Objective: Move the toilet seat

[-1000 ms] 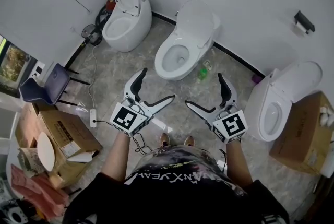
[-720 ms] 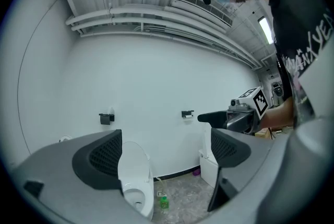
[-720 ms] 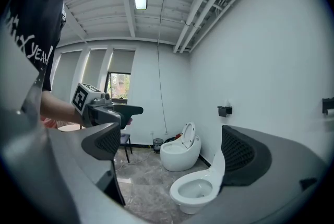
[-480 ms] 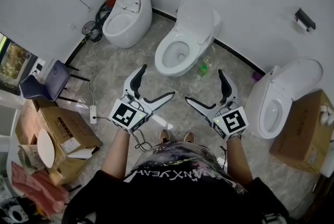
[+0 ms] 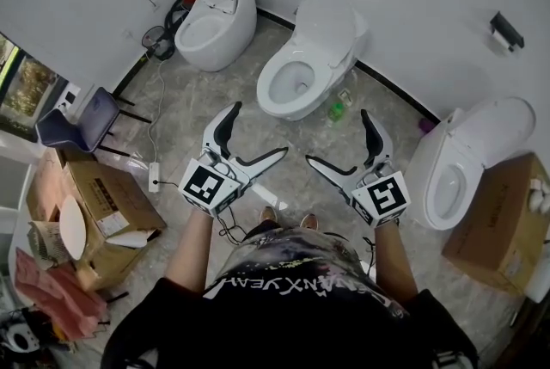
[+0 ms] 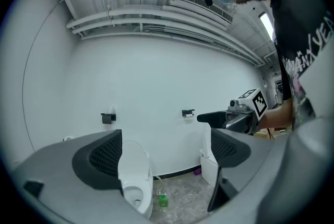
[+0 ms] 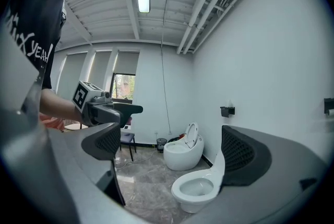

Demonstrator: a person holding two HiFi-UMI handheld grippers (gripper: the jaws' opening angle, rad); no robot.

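Note:
Three white toilets stand along the wall. The middle toilet [image 5: 301,75] has its lid [image 5: 331,25] raised against the tank and its bowl open; it also shows in the left gripper view [image 6: 133,184] and the right gripper view [image 7: 197,190]. My left gripper [image 5: 258,132] and right gripper [image 5: 338,138] hover side by side above the floor, short of that toilet and apart from it. Both are open with nothing between the jaws. In the gripper views, the left gripper [image 6: 164,150] and the right gripper [image 7: 172,150] each see the other one.
An egg-shaped toilet [image 5: 215,15] with its seat up stands at the left, and a third toilet [image 5: 464,161] at the right. A green bottle [image 5: 336,110] sits on the floor beside the middle toilet. Cardboard boxes [image 5: 94,217], a chair [image 5: 73,122] and a box [image 5: 503,221] line the sides.
The view has shifted slightly. Both grippers stay open and hold about the same place in front of the person.

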